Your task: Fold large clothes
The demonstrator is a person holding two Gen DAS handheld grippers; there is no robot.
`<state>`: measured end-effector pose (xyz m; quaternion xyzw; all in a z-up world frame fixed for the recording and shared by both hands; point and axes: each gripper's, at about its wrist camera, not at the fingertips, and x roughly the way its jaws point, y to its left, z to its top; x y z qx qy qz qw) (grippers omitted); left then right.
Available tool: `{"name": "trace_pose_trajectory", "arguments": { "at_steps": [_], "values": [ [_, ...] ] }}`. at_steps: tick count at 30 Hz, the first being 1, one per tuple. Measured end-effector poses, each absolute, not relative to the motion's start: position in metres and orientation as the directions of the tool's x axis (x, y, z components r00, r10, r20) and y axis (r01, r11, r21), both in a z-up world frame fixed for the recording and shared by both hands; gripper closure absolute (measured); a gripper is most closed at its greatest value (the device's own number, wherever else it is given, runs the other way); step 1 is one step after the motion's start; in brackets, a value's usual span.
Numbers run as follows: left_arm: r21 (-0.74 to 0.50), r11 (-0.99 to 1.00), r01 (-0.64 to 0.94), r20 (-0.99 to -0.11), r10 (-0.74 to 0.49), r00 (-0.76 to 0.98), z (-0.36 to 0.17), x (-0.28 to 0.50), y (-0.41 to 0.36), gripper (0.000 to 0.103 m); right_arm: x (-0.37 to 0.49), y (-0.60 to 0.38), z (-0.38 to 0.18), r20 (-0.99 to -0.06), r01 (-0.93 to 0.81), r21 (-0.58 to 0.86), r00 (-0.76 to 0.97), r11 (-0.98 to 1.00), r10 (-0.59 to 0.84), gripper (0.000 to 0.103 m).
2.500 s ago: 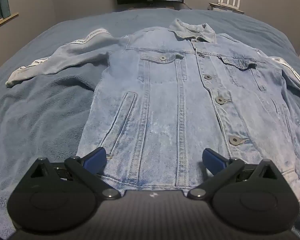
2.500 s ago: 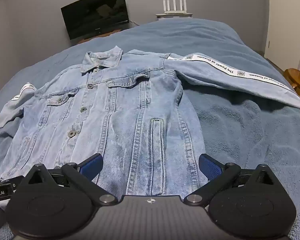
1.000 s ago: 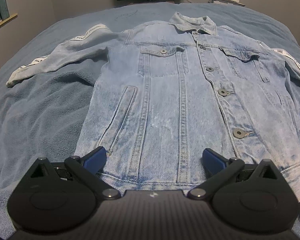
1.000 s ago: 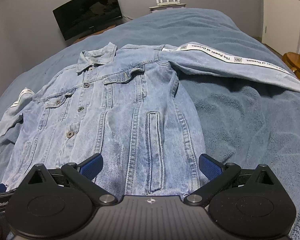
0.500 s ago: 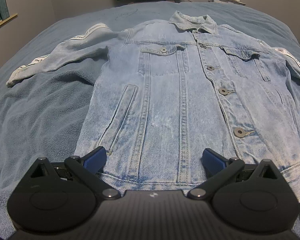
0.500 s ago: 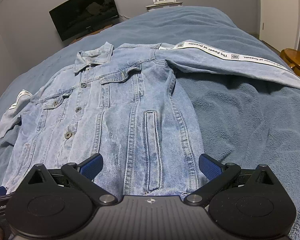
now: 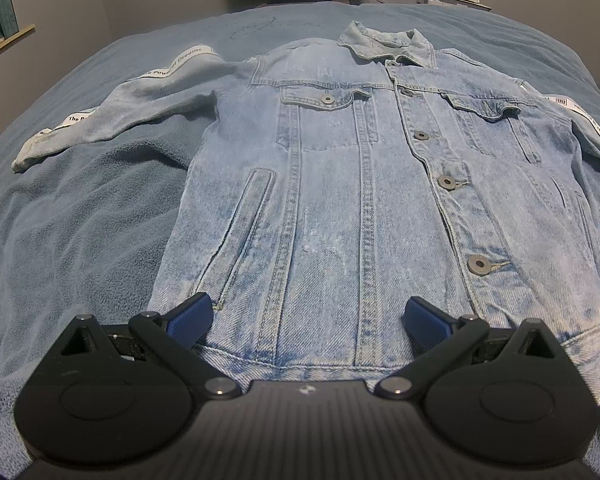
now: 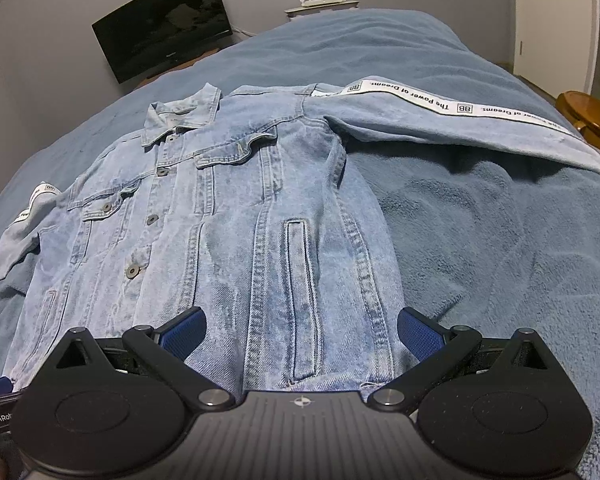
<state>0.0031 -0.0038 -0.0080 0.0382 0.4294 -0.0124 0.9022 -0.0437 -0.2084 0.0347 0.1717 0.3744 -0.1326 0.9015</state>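
Since the earlier frames, we noted both grippers had edged closer to the hem. We found the left gripper (image 7: 306,316) and right gripper (image 8: 300,330) with jaws spread wide, holding nothing, poised over the hem of the light-blue denim jacket (image 7: 360,184). It lay flat, buttoned, sleeves outstretched, on the blue fleece blanket (image 8: 500,248). Beyond stood a black flat screen (image 8: 164,50).
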Motion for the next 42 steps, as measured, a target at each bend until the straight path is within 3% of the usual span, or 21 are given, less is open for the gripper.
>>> {"name": "trace_pose_trajectory", "arguments": {
  "at_steps": [17, 22, 29, 31, 35, 39, 42],
  "values": [
    [0.034, 0.998, 0.056, -0.769, -0.009, 0.639, -0.005, 0.002, -0.001, 0.0, -0.043, -0.207, 0.037, -0.725, 0.368, 0.214, 0.681, 0.905, -0.105, 0.0],
    [0.044, 0.996, 0.079, -0.668, -0.029, 0.744, 0.026, 0.001, -0.005, 0.0, -0.05, -0.21, 0.067, -0.561, 0.377, 0.193, 0.8, 0.906, -0.214, 0.0],
    [0.069, 0.993, 0.096, -0.533, -0.045, 0.845, 0.064, 0.03, -0.024, 0.0, -0.026, -0.256, 0.099, -0.412, 0.48, 0.149, 0.825, 0.865, -0.387, 0.0],
    [0.045, 0.993, 0.114, -0.535, -0.072, 0.842, 0.06, 0.045, -0.029, 0.0, -0.016, -0.283, 0.101, -0.444, 0.507, 0.203, 0.81, 0.838, -0.383, 0.0],
    [-0.024, 0.99, 0.139, -0.599, -0.126, 0.791, 0.036, 0.074, -0.03, 0.0, -0.007, -0.355, 0.081, -0.505, 0.501, 0.442, 0.825, 0.744, -0.256, 0.0],
    [0.002, 0.989, 0.148, -0.655, -0.11, 0.748, -0.004, 0.082, -0.027, 0.0, -0.019, -0.413, 0.041, -0.52, 0.558, 0.616, 0.818, 0.555, -0.246, 0.0],
    [-0.023, 0.989, 0.146, -0.712, -0.119, 0.692, -0.018, 0.099, -0.02, 0.0, -0.021, -0.441, 0.011, -0.536, 0.584, 0.7, 0.81, 0.41, -0.238, 0.01]
  ]
}}
